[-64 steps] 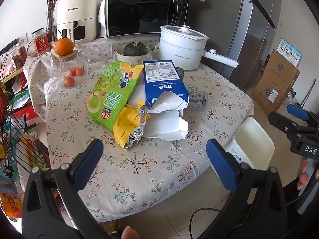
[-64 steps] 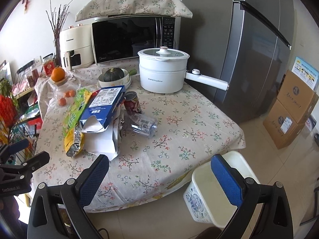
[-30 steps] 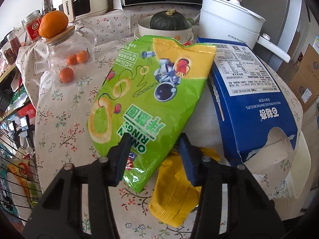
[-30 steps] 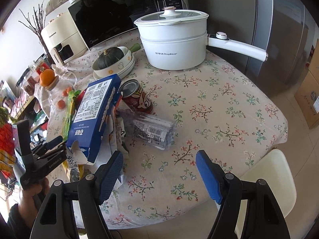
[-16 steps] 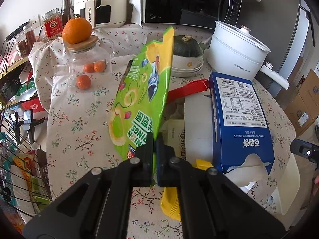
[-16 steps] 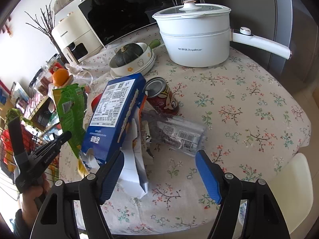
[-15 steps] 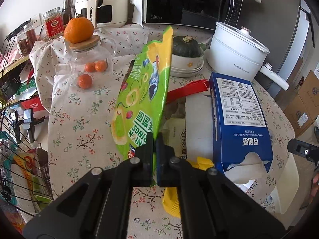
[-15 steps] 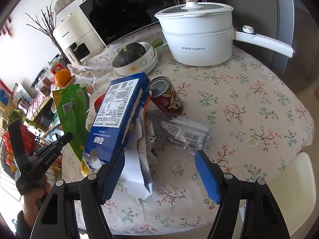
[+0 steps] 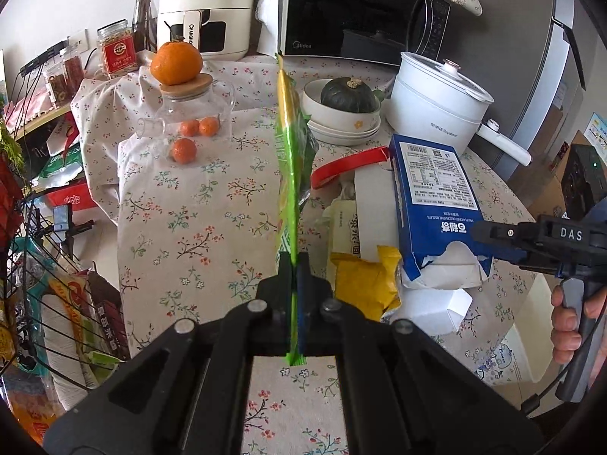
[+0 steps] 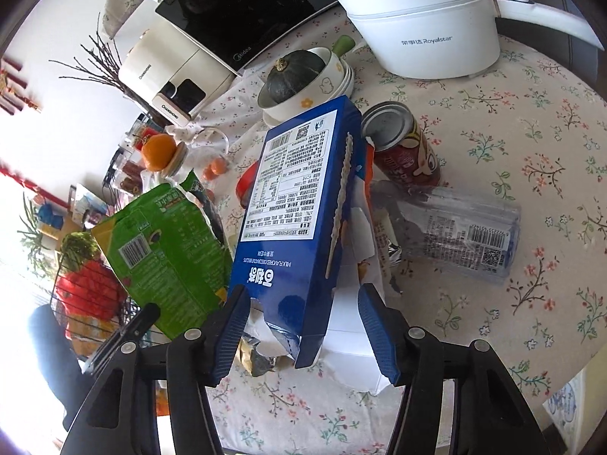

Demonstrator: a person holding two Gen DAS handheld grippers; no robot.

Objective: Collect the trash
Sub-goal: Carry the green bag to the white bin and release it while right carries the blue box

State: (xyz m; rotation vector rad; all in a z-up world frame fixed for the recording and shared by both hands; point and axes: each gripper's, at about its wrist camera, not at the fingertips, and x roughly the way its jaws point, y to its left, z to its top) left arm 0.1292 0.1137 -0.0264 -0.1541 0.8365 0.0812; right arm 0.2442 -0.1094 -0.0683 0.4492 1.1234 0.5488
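My left gripper [image 9: 293,265] is shut on the green snack bag [image 9: 290,159] and holds it edge-on above the flowered table; the bag also shows in the right wrist view [image 10: 167,250]. My right gripper [image 10: 303,326] is open, its blue pads on either side of the torn end of the blue biscuit box [image 10: 299,220], which lies on white packaging. The box also shows in the left wrist view [image 9: 432,197]. A yellow wrapper [image 9: 364,284], a red can [image 10: 402,148] and a crushed clear bottle [image 10: 463,235] lie around it.
A white pot [image 10: 425,19], a bowl with a green squash [image 10: 299,76], a glass jar with oranges [image 9: 186,113], a microwave [image 9: 356,11] and an air fryer [image 9: 205,3] stand at the back. A white bin [image 9: 504,352] sits beside the table's right edge. A wire rack [image 9: 41,303] stands at the left.
The left gripper has lifted the green bag higher and turned it edge-on. The right gripper has moved in close around the torn end of the blue box.
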